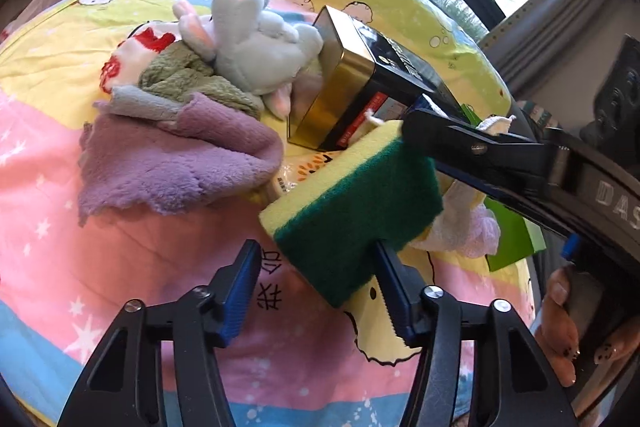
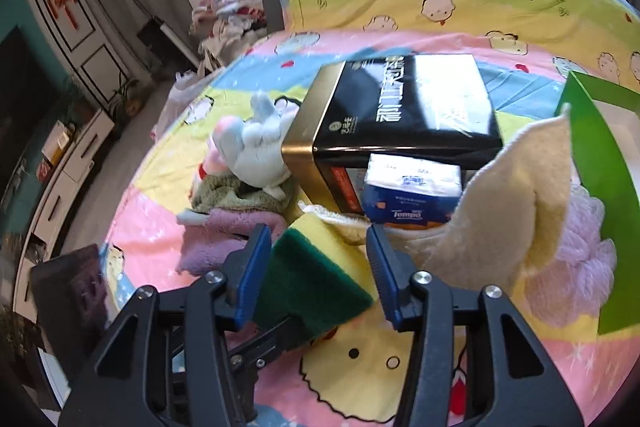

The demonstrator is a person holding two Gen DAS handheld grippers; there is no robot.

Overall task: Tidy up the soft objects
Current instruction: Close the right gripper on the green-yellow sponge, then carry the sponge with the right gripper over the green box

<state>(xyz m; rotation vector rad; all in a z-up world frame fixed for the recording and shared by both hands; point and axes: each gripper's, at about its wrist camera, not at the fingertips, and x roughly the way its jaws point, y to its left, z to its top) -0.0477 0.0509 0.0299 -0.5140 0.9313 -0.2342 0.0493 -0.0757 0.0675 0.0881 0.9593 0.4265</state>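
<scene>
A yellow sponge with a green scouring face point(image 1: 352, 203) hangs tilted above the bed. My right gripper point(image 2: 318, 263) is shut on it, one pad on the green face and the other at the yellow side. In the left wrist view the right gripper point(image 1: 424, 151) reaches in from the right onto the sponge's far end. My left gripper point(image 1: 316, 287) is open around the sponge's lower corner: the right finger touches it, while the left pad point(image 1: 240, 287) stands apart. A grey plush rabbit point(image 1: 256, 47), a green towel point(image 1: 188, 75) and a purple cloth point(image 1: 176, 163) lie heaped at the left.
A black and gold box point(image 2: 404, 107) lies behind the sponge, with a blue tissue pack point(image 2: 412, 191) in front of it. A cream cloth point(image 2: 512, 203), a lilac knit point(image 2: 572, 267) and a green carton point(image 2: 600, 167) sit at the right. The cartoon bedsheet point(image 1: 120, 267) covers everything.
</scene>
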